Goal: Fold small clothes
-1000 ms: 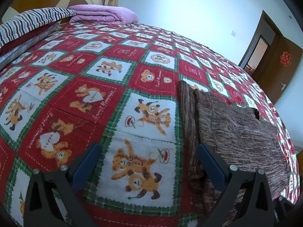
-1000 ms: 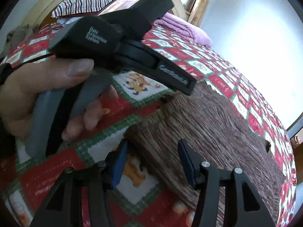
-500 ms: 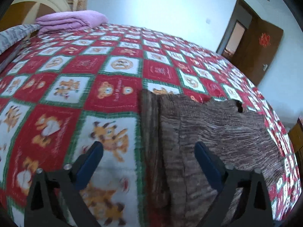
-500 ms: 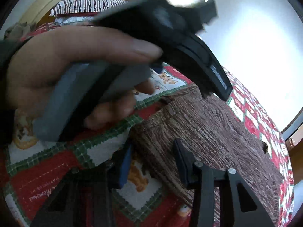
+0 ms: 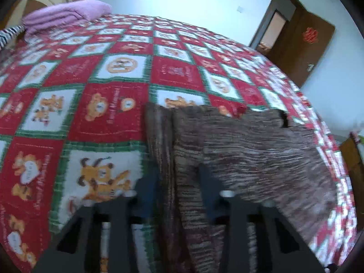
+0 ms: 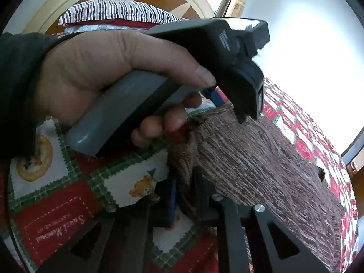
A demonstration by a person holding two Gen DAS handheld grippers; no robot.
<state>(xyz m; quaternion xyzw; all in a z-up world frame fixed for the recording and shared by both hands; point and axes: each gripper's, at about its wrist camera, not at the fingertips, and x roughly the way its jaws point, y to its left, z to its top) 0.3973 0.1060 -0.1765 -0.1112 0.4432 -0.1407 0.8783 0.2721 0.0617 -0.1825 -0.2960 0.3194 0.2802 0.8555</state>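
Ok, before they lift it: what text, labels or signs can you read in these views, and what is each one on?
"Sweet Moment", upside down, on a red quilt patch; last letters uncertain.
Smaller line beside it: too small to read.
Quilt lettering in the left wrist view: blurred.
White print on the left gripper, jaws closing with the sweater between them: too blurred.
red sign on the door: unreadable.

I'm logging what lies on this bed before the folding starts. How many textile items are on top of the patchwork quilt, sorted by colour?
Brown knitted garment: 1
Folded purple blanket: 1
Black-and-white striped pillow: 1
Total: 3, all on the red and green quilt.
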